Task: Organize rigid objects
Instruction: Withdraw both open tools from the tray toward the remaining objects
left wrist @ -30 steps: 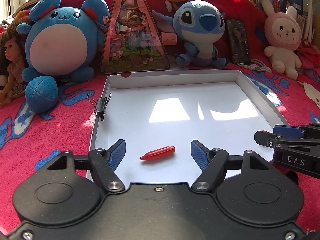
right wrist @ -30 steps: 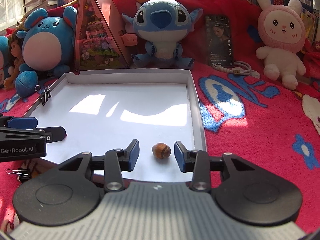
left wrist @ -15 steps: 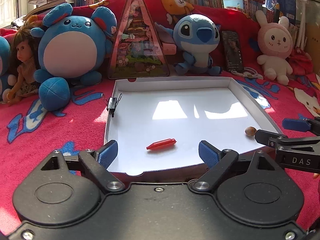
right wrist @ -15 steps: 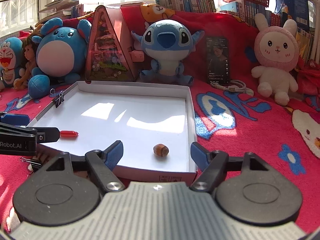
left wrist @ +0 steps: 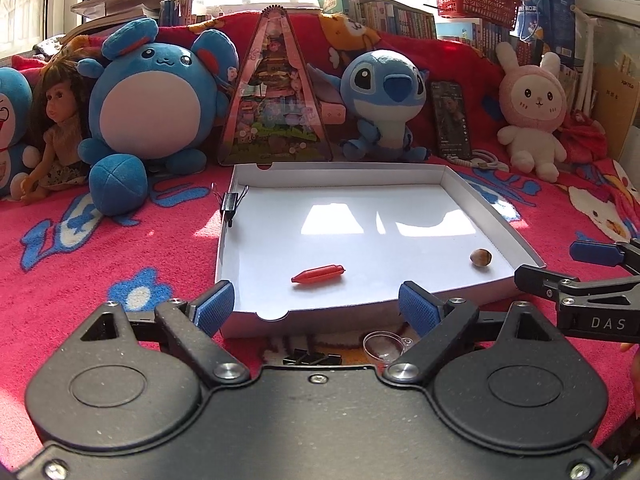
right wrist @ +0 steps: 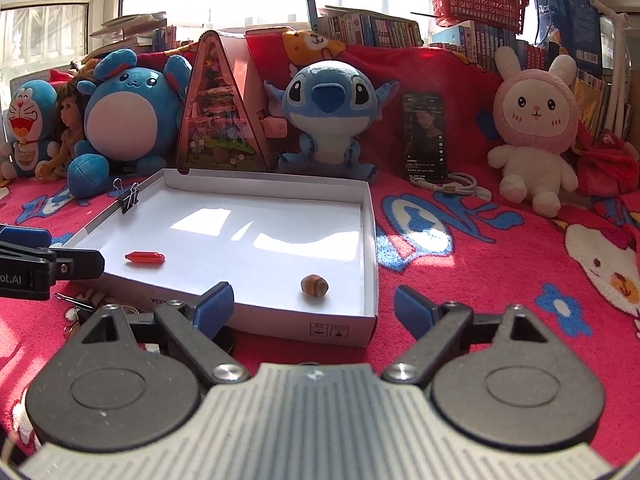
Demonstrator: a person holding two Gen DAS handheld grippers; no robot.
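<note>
Both my left fingers [left wrist: 316, 306] and right fingers [right wrist: 314, 306] have just been opening, empty, hovering at the white box's [left wrist: 256, 322] near wall. Inside it, the red capsule [left wrist: 318, 274] and hazelnut [right wrist: 315, 285] are lying loose; bumping that wall risks rolling them.

Both grippers are spread wide, nothing between the pads. Left gripper [left wrist: 316, 308] and right gripper [right wrist: 314, 306] both tilt downward, side by side; the right's jaws have just been opening more. Fingertip at the left view's right edge, probably.
</note>
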